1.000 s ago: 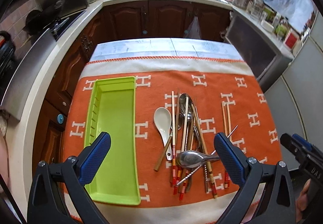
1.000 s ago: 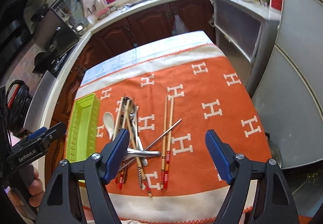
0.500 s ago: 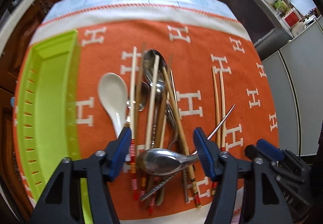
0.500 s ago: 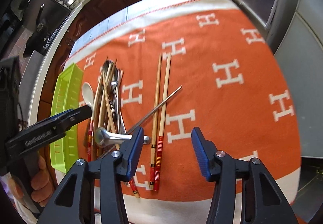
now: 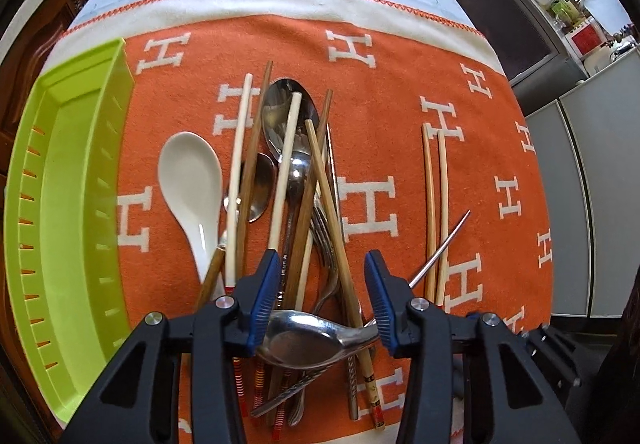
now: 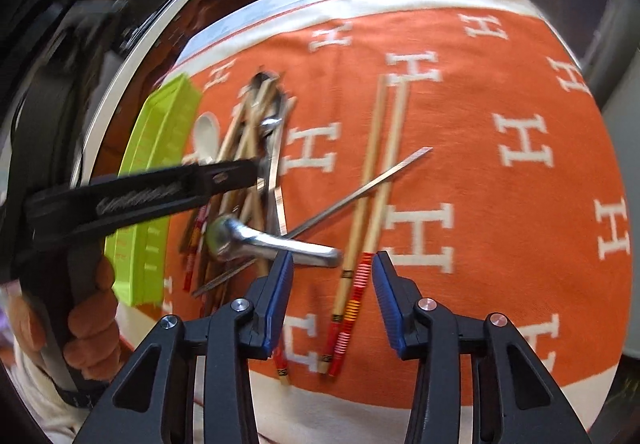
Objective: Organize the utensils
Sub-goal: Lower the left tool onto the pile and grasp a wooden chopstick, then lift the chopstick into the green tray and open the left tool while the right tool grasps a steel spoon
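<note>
An orange blanket (image 5: 400, 83) with white H letters covers the tabletop, and a lime green tray (image 5: 60, 183) lies along its left side with nothing inside. Just beside the tray is the heap of utensils (image 5: 288, 183): wooden and pale chopsticks crossed over metal spoons and a fork, with a white ceramic spoon (image 5: 192, 179) at its left edge. A pair of bamboo chopsticks (image 6: 372, 179) lies apart to the right, and a thin metal chopstick (image 6: 360, 191) crosses them. A steel spoon (image 5: 308, 340) lies across the near end of the heap. The left tongs (image 5: 320, 292) have just been closing and stand half open over this spoon; whether the pads press it I cannot tell. The right tongs (image 6: 332, 284), also just closing, stand half open around the red-striped ends of the bamboo pair without touching them
</note>
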`<action>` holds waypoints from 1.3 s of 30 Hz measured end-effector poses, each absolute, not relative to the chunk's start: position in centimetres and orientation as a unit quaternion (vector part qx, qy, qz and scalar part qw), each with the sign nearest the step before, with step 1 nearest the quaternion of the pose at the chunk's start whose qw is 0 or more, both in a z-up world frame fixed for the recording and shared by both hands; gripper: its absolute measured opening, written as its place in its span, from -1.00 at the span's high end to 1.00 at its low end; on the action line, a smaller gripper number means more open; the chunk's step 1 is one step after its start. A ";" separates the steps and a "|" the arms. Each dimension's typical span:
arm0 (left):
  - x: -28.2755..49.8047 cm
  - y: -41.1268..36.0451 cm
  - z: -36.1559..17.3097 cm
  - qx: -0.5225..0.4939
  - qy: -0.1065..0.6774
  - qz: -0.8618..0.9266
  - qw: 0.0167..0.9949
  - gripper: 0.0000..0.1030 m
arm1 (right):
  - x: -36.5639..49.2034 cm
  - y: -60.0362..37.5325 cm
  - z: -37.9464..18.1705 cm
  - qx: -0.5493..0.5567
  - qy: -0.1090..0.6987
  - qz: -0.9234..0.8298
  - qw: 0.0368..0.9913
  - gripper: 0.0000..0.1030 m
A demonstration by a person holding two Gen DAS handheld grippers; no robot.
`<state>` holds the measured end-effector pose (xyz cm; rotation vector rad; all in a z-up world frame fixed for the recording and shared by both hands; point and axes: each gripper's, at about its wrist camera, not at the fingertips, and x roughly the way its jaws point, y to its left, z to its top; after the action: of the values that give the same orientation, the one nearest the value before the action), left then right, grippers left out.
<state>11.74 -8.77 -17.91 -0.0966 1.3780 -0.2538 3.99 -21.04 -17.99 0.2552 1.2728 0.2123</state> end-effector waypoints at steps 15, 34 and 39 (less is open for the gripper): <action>11.2 -10.0 -17.2 -0.030 0.589 -0.121 0.798 0.91 | 3.3 -19.2 -17.5 0.093 0.587 0.135 0.793 0.17; 11.0 0.3 -8.5 -0.091 0.501 -0.078 0.857 0.91 | 1.6 -11.7 -17.1 0.001 0.575 0.276 0.770 0.17; 9.5 2.8 -5.7 -0.092 0.480 -0.077 0.869 0.91 | 1.3 -10.1 -18.1 -0.002 0.590 0.309 0.746 0.21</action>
<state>9.49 2.82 -5.70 -0.1923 1.0053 -0.1616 1.34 -10.13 -18.14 -0.0044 1.2921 0.6756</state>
